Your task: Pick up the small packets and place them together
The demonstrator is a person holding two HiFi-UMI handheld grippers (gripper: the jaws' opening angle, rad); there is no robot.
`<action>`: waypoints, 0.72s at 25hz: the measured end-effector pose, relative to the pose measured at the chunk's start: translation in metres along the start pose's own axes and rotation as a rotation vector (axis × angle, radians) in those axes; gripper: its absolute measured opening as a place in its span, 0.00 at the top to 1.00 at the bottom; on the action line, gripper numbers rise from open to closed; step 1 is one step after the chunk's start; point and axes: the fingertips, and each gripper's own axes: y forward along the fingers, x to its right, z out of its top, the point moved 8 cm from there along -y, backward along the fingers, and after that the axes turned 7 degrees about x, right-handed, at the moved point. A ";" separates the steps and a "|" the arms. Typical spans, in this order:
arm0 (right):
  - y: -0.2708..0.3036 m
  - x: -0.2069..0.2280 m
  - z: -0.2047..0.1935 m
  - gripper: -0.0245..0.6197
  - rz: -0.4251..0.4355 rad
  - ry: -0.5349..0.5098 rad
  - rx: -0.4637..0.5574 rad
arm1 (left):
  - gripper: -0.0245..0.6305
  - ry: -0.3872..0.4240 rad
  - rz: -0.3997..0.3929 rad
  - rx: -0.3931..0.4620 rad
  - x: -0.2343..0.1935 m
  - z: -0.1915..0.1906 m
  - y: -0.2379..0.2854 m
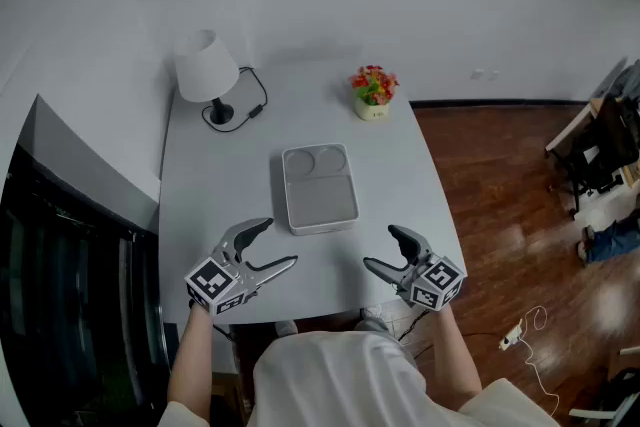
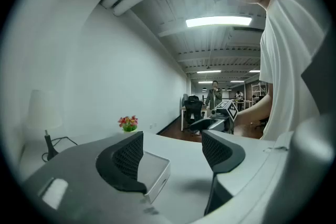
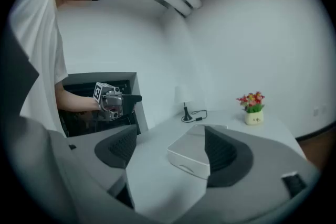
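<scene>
No small packets show in any view. A pale grey rectangular tray (image 1: 322, 203) with two round hollows at its far end lies in the middle of the grey table (image 1: 220, 185). My left gripper (image 1: 280, 243) hovers over the table's front left, open, with nothing between its jaws. My right gripper (image 1: 380, 247) is at the front right, also open and empty. In the left gripper view the left gripper (image 2: 173, 157) points across the tray (image 2: 157, 173) toward the right gripper (image 2: 223, 113). In the right gripper view the right gripper (image 3: 170, 152) frames the tray (image 3: 186, 155).
A white table lamp (image 1: 208, 70) with a black cord stands at the back left. A small pot of red and orange flowers (image 1: 373, 93) stands at the back right. Wooden floor (image 1: 500, 215) lies to the table's right, and a dark cabinet (image 1: 60, 295) to its left.
</scene>
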 end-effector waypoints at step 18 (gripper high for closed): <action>0.046 0.015 -0.109 0.34 -0.205 0.713 0.083 | 0.42 -0.002 0.153 0.020 -0.019 -0.004 -0.014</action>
